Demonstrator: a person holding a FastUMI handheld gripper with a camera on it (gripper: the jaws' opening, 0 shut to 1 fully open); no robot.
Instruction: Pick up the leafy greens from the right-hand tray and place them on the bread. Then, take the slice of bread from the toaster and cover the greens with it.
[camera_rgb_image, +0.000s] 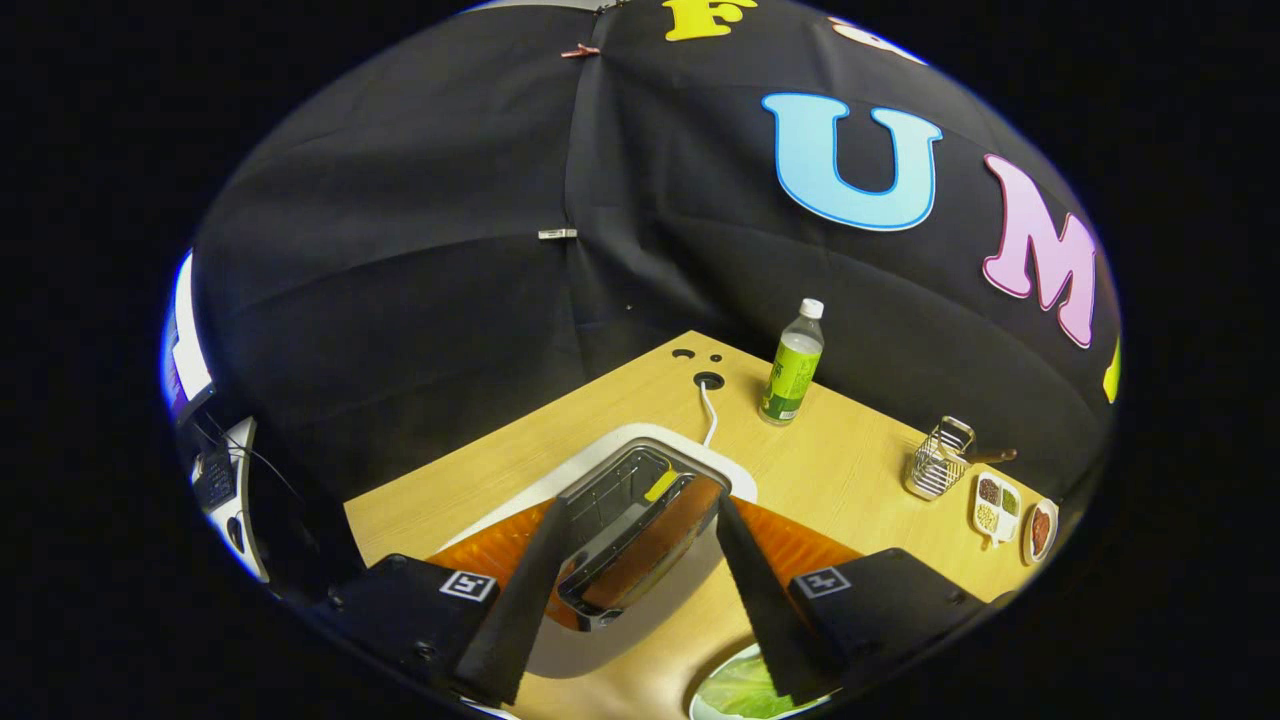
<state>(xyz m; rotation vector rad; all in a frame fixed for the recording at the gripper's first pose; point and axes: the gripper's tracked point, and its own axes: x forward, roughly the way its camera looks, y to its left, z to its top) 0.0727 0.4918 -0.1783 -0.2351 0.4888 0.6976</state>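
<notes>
Bread (655, 555) stood upright in the toaster (640, 520), between the claw (635, 555) fingers, and the greens (740, 690) lay on a plate just below the right finger, so the second step looked to be in hand. The claw was released: its fingers stood wide, flanking the toaster slot, neither pressing on the slice.

Closing from there could have caught the toaster's metal rim instead of the slice, since the fingers straddled the whole slot. A hard pinch might also have crushed or torn the bread, and a tilted lift could have snagged it on the slot wall.

Whether the greens rested on a lower slice was hard to tell, as the plate was cut off. A bottle (793, 365) and wire basket (938, 460) stood beyond on the tabletop (850, 450).
</notes>
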